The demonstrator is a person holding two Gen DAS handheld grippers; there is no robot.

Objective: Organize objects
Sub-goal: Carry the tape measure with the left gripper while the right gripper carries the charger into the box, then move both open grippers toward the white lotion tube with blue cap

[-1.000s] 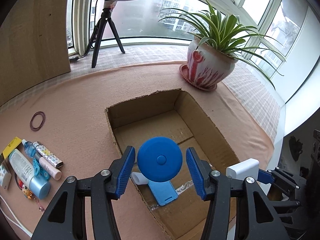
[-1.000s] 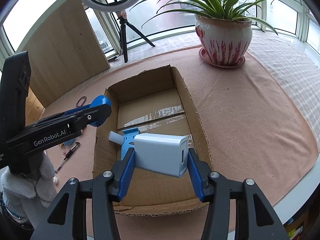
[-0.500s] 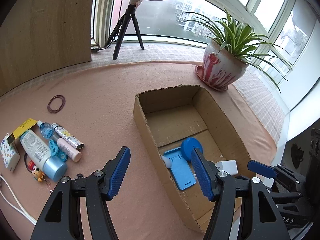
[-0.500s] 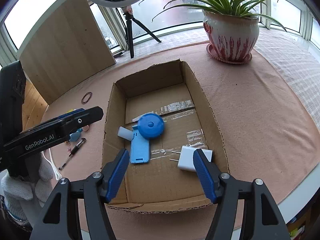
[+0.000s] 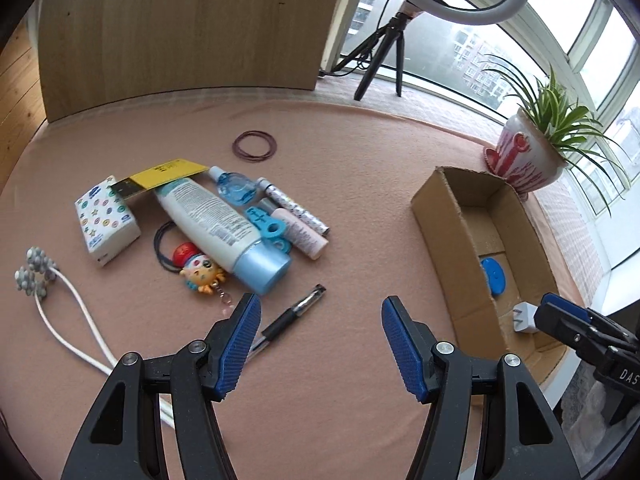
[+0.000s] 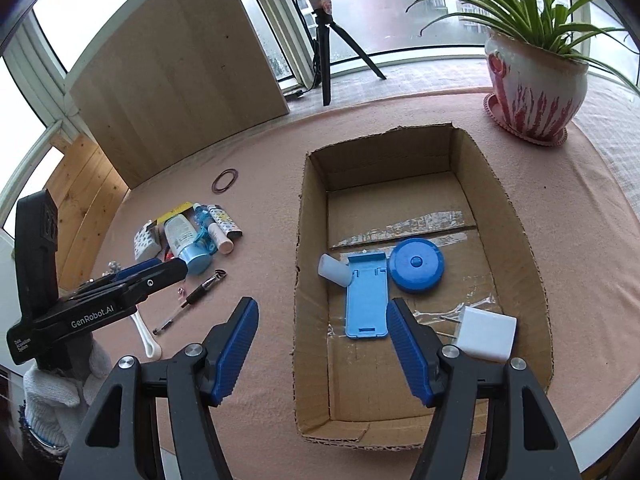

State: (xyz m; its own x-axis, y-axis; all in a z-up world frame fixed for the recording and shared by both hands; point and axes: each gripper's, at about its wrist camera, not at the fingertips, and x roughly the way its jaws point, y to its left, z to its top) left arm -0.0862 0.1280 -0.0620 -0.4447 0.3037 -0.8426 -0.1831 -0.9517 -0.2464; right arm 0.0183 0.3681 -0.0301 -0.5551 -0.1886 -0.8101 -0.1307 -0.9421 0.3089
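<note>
Four things lie in the box [image 6: 516, 216]; many more [image 5: 224, 224] wait on the worktop [image 5: 360, 168]. Both claws, left [image 5: 320, 344] and right [image 6: 320, 344], gape wide, holding nothing.

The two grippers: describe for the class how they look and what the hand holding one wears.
Each gripper, left and right, has black plastic arms with silver rivets and two ribbed blue pads. In the right wrist view the left gripper's body bears white lettering, "GenRobot.AI". The hand under it wears a white knitted glove.
</note>
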